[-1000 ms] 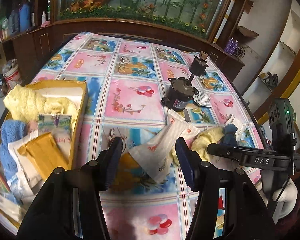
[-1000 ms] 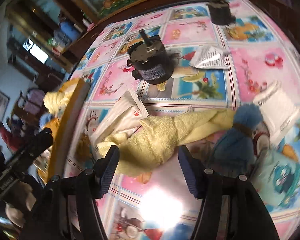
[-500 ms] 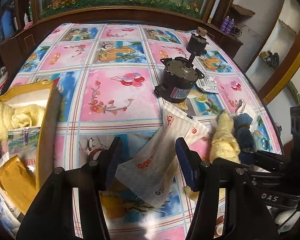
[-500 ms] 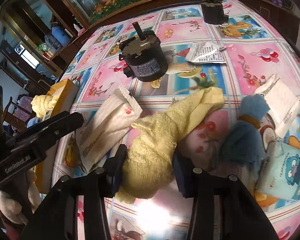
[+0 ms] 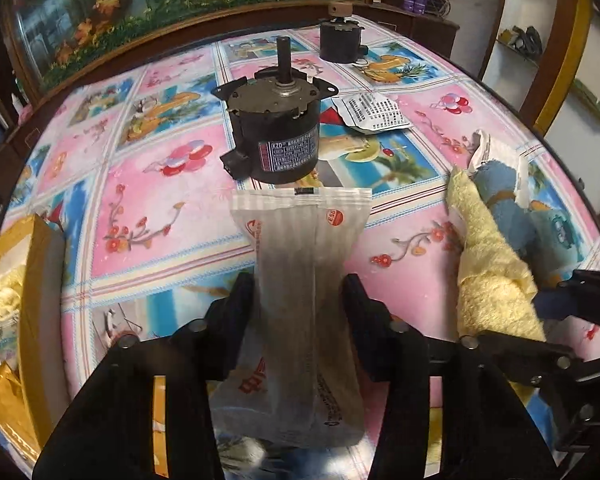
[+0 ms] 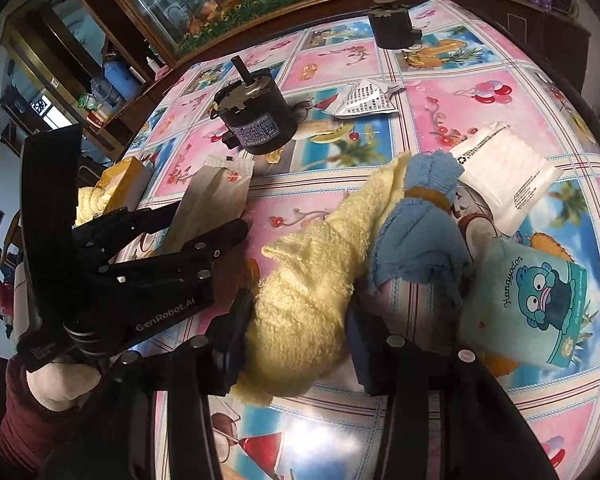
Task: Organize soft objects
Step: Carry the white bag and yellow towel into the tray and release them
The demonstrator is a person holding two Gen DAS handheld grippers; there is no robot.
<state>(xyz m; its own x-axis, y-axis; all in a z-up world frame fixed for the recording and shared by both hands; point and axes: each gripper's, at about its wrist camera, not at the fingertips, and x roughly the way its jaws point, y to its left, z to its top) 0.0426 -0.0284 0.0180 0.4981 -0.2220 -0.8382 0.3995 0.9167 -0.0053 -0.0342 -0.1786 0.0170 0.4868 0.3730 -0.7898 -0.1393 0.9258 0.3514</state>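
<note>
Writing legible on site: "GenRobot.AI" on the black left gripper (image 6: 204,226), "Hangyodon" on the pale blue cartoon-printed tissue pack (image 6: 528,304), and "KZD" on the label of the black cylindrical motor (image 5: 278,136).

Left gripper (image 5: 300,304) fingers are clamped on a translucent white plastic packet with red logos (image 5: 300,280), whose far end reaches up to the motor.

Right gripper (image 6: 300,336) fingers are pressed against a fluffy pale yellow towel (image 6: 312,276), which lies on the patterned pink-and-blue tablecloth (image 6: 480,100) touching a blue cloth bundle (image 6: 416,236).

White flat sachet (image 6: 504,172) lies just beyond the bundle. Yellow cardboard box (image 5: 40,264) stands at the left edge.
</note>
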